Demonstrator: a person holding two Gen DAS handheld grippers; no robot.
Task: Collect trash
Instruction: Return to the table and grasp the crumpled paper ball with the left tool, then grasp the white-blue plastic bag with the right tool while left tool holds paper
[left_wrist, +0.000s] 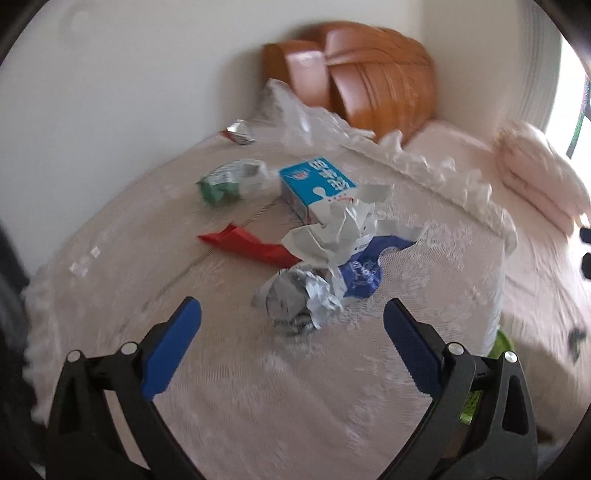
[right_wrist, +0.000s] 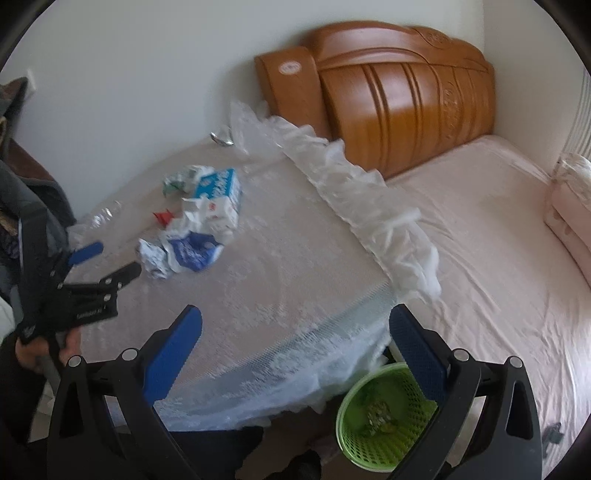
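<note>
Trash lies on a lace-covered table: a crumpled grey paper ball, a blue and white wrapper, crumpled white paper, a red wrapper, a blue and white carton and a green and white wrapper. My left gripper is open and empty, just short of the grey ball; it also shows in the right wrist view. My right gripper is open and empty above the table's near edge. A green basket stands on the floor below it, with a scrap inside.
A bed with a pink sheet and a wooden headboard stands right of the table. Pillows lie on the bed. Clear plastic and a foil scrap lie at the table's far edge by the wall.
</note>
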